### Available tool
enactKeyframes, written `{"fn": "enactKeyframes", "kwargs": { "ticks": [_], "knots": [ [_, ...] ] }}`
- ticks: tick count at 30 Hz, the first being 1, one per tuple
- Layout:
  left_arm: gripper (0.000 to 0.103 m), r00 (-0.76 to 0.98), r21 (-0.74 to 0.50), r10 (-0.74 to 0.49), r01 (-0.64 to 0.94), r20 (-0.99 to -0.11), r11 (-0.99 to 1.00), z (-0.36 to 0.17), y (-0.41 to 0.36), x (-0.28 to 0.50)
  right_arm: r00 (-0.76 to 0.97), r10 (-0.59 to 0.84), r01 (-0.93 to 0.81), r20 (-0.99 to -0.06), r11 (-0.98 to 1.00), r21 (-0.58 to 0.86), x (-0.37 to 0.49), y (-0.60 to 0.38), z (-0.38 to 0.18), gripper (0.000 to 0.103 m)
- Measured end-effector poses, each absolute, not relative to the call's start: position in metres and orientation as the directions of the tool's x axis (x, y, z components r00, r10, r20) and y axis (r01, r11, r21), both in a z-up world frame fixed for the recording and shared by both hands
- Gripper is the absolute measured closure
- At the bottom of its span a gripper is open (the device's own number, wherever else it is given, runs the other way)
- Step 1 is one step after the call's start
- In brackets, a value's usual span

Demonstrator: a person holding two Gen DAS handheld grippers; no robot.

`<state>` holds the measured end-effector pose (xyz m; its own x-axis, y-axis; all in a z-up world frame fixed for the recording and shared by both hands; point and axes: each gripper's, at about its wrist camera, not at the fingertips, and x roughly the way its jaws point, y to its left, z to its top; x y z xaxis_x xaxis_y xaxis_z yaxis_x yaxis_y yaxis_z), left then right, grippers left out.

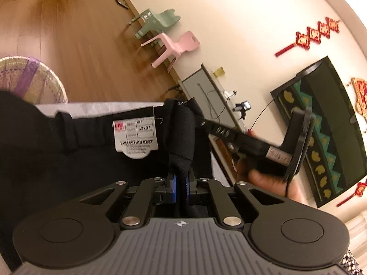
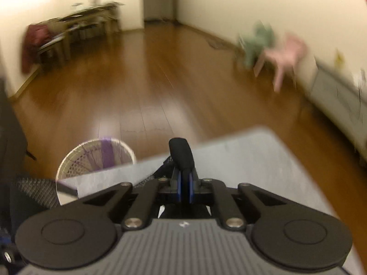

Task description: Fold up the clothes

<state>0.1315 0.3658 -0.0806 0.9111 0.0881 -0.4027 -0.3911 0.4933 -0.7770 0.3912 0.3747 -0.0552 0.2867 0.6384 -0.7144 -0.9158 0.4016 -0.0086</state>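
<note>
Clearly, the left gripper (image 1: 181, 184) is clamped on a fold of the black trousers (image 1: 68, 160), whose white tag (image 1: 135, 137) reads "COLLECTION BEST" and "12x31". Similarly, the right gripper (image 2: 185, 183) pinches black cloth near the grey tabletop (image 2: 252, 160) edge.

The right hand-held gripper (image 2: 185, 183) pinches black cloth (image 2: 182, 152) above the grey table (image 2: 252, 160); a basket (image 2: 91, 158) stands beyond.

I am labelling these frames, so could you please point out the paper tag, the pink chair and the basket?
paper tag (image 1: 135, 137), left wrist view, printed face.
pink chair (image 1: 177, 44), left wrist view, seat.
basket (image 2: 91, 160), right wrist view, woven wall.
</note>
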Motion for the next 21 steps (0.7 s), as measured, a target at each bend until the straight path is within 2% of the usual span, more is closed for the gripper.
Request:
{"fn": "enactKeyframes", "kwargs": {
  "ticks": [3,6,9,10,12,15,16,17,19,21],
  "knots": [
    [0.096,0.912,-0.785,0.093,-0.393,-0.4,0.479,-0.081,0.375,0.136,0.261,0.59,-0.915,-0.764,0.403,-0.002,0.393,0.369,-0.058,0.076],
    [0.096,0.911,-0.795,0.089,-0.397,-0.404,0.459,-0.081,0.383,0.142,0.353,0.614,-0.856,-0.706,0.516,0.02,0.393,0.325,-0.028,0.064],
    [0.096,0.91,-0.805,0.082,-0.4,-0.408,0.439,-0.081,0.39,0.151,0.454,0.672,-0.801,-0.585,0.595,0.061,0.37,0.252,0.008,0.055],
    [0.096,0.908,-0.805,0.073,-0.402,-0.413,0.437,-0.081,0.393,0.158,0.468,0.676,-0.801,-0.57,0.596,0.05,0.354,0.228,0.015,0.051],
    [0.096,0.901,-0.802,0.056,-0.409,-0.429,0.435,-0.081,0.398,0.171,0.475,0.674,-0.812,-0.566,0.583,0.013,0.315,0.19,0.019,0.046],
    [0.093,0.916,-0.834,-0.022,-0.355,-0.401,0.422,-0.083,0.413,0.197,0.483,0.648,-0.825,-0.589,0.562,-0.058,0.249,0.149,0.014,0.036],
    [0.079,0.922,-0.857,-0.048,-0.336,-0.383,0.39,-0.086,0.42,0.199,0.488,0.631,-0.824,-0.603,0.561,-0.08,0.235,0.144,0.008,0.031],
    [0.048,0.929,-0.882,-0.072,-0.317,-0.362,0.349,-0.091,0.426,0.2,0.491,0.608,-0.823,-0.624,0.559,-0.102,0.226,0.144,-0.002,0.028],
    [0.016,0.935,-0.901,-0.088,-0.301,-0.343,0.311,-0.094,0.435,0.198,0.499,0.557,-0.818,-0.663,0.555,-0.15,0.208,0.146,-0.02,0.026],
    [0.016,0.934,-0.878,-0.053,-0.311,-0.353,0.364,-0.085,0.439,0.19,0.525,0.494,-0.807,-0.693,0.547,-0.222,0.203,0.155,-0.041,0.026]
  ]
}}
